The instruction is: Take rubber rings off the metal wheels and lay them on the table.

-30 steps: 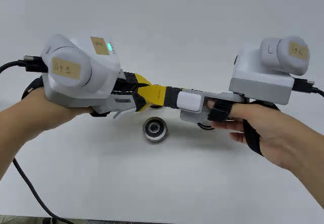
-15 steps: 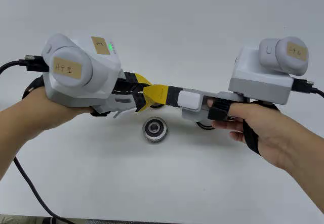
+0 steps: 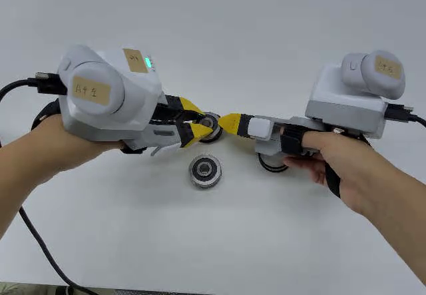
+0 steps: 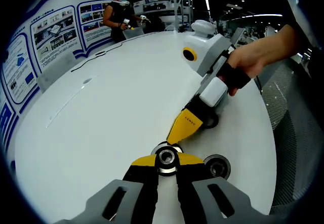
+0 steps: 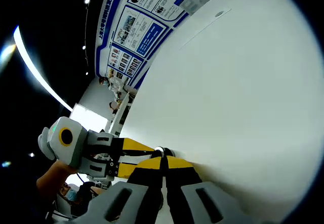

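**Ring removal in hand: one wheel clamped, the second gripper at its rim**

Nearest the viewer, a loose wheel lay flat on the white table, dark round its outer edge and apparently still fitted with its ring. Just beyond it, under the body of the right gripper, lay a dark ring-shaped piece. Whether this was a wheel or a ring already freed could not be told.

Above the table, the left gripper had its jaws clamped on a held wheel, which appeared in the left gripper view as a dark edge round a bright hub. The right gripper pointed at it from the opposite side. Its jaws were together with nothing seen between them, and its tip was just beside the wheel's rim.

The step was judged to be stripping the ring from the held wheel. The next move would call for the right jaws to part, nip the dark edge and peel it off against the left gripper's hold.

Count: two grippers, two certain wheels, one uncertain piece.
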Available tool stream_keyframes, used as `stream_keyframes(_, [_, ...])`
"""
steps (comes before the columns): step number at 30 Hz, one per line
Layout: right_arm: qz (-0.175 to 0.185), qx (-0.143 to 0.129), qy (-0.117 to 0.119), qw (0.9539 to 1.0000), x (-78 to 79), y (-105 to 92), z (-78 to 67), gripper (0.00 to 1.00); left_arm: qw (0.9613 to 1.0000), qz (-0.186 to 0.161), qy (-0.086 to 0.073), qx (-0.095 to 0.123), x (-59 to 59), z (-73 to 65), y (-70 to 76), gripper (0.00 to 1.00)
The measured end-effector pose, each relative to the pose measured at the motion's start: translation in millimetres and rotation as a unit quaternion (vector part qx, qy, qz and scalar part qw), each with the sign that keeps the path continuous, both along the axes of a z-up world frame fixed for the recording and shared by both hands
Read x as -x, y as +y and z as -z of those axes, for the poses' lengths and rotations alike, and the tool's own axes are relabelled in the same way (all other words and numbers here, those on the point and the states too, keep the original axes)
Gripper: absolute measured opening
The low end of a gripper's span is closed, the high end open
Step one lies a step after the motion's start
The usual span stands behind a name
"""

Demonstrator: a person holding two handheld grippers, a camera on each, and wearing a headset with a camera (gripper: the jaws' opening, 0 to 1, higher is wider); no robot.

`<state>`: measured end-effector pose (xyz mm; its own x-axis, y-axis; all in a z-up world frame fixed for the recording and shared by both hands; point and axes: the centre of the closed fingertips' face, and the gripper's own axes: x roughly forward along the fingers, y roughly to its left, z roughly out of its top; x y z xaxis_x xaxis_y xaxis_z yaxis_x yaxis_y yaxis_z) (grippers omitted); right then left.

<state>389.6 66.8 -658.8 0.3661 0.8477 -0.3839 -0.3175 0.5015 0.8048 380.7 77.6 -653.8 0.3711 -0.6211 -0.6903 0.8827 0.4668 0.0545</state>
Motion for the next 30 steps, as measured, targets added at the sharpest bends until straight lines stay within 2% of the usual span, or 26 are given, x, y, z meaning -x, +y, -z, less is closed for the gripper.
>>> stream_keyframes(3, [0.005, 0.004, 0.003, 1.0, 0.1, -0.4, -0.1, 0.02, 1.0, 0.001, 0.0, -0.001, 0.0, 0.0, 0.0, 0.12])
stream_keyframes(13, [0.008, 0.016, -0.008, 0.9998, 2.1, 2.0, -5.1, 0.01, 1.0, 0.002, 0.0, -0.003, 0.0, -0.2, -0.2, 0.12])
stream_keyframes(21, [-0.008, 0.022, -0.029, 0.9993, 4.6, 7.0, -9.6, 0.01, 1.0, 0.003, 0.001, -0.002, -0.4, 0.1, -0.2, 0.12])
stream_keyframes(25, [-0.021, 0.007, -0.033, 0.9992, 7.8, 16.1, -17.4, 0.01, 1.0, 0.002, 0.0, -0.002, -0.5, 0.3, -0.1, 0.12])
stream_keyframes(26, [-0.022, 0.008, -0.033, 0.9992, 8.6, 18.4, -18.9, 0.01, 1.0, 0.002, 0.0, -0.003, -0.4, 0.3, -0.1, 0.12])
stream_keyframes(27, [-0.029, 0.021, -0.037, 0.9987, 10.1, 19.3, -16.9, 0.01, 1.0, 0.002, 0.0, -0.003, -0.4, 0.2, -0.2, 0.12])
stream_keyframes(30, [-0.028, 0.019, -0.037, 0.9987, 9.9, 18.9, -16.4, 0.01, 1.0, 0.001, 0.0, -0.003, 0.1, 0.5, -0.2, 0.12])
